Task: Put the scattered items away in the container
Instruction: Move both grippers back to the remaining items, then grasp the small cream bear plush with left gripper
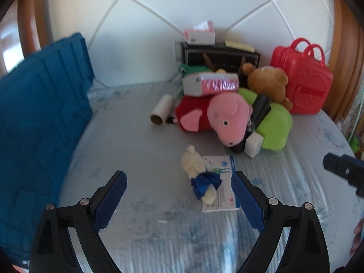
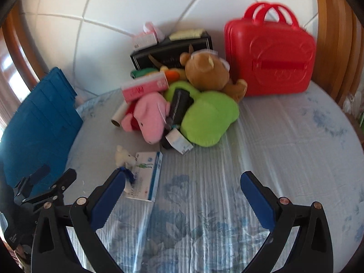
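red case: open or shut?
Shut. The red case stands upright against the headboard, both halves together and handles up; nothing shows inside it.

Daylight fills both views, soft and fairly bright. It enters from the left, where the wooden bed frame shows a blown-out white glare. The pale headboard is evenly lit, with a grey shadow behind the toy pile. A glossy streak runs down the bedsheet — washed-out in the right wrist view. Both pictures are slightly motion-blurred, and the fisheye bends straight lines strongly — corners fall to black vignette.
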### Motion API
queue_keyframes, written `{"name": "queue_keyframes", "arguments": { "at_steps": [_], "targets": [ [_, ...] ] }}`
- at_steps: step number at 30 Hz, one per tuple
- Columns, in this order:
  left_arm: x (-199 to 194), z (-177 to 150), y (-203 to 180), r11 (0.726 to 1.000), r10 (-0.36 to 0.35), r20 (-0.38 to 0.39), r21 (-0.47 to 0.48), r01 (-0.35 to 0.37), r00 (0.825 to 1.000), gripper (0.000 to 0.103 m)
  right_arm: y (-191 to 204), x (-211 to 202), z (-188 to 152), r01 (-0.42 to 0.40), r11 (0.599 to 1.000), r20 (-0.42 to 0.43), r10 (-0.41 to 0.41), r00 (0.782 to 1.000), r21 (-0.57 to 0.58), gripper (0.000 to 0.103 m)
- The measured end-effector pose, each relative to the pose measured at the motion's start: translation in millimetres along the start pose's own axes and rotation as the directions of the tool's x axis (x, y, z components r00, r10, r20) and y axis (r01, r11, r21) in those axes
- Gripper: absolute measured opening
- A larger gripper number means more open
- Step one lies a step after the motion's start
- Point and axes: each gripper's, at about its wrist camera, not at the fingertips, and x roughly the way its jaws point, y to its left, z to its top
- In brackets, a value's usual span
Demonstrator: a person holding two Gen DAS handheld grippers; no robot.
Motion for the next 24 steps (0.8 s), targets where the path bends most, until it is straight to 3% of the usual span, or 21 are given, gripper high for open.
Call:
{"name": "queue_keyframes", "arguments": {
  "at_steps": [10,13,14,16,24],
  "targets": [
    [103,-19,-20,0.999,-0.007,-0.098,0.038,0.011,0.995,0.089,-11,83,-34,-0.006,1.000,-0.103,0.009,0.995,0.031,0.103],
    [123,-23,-13,0.999,-0.001,-0.133,0.034,0.005,0.991,0.057,-5,100,-36,-0.017,0.999,-0.113,0.022,0.993,0.038,0.103],
    [125,-23,-9,0.999,-0.041,-0.126,0.024,0.044,0.991,0.053,-1,104,-36,-0.014,0.999,-0.115,0.018,0.993,0.037,0.103],
    [126,-22,-1,0.999,-0.021,-0.127,0.032,0.025,0.992,0.025,9,114,-35,-0.017,0.999,-0.121,0.021,0.992,0.034,0.103],
    [123,-26,33,0.997,-0.020,-0.134,0.067,0.029,0.991,0.028,62,149,-33,-0.014,0.999,-0.156,0.007,0.988,-0.047,0.103]
  ]
}}
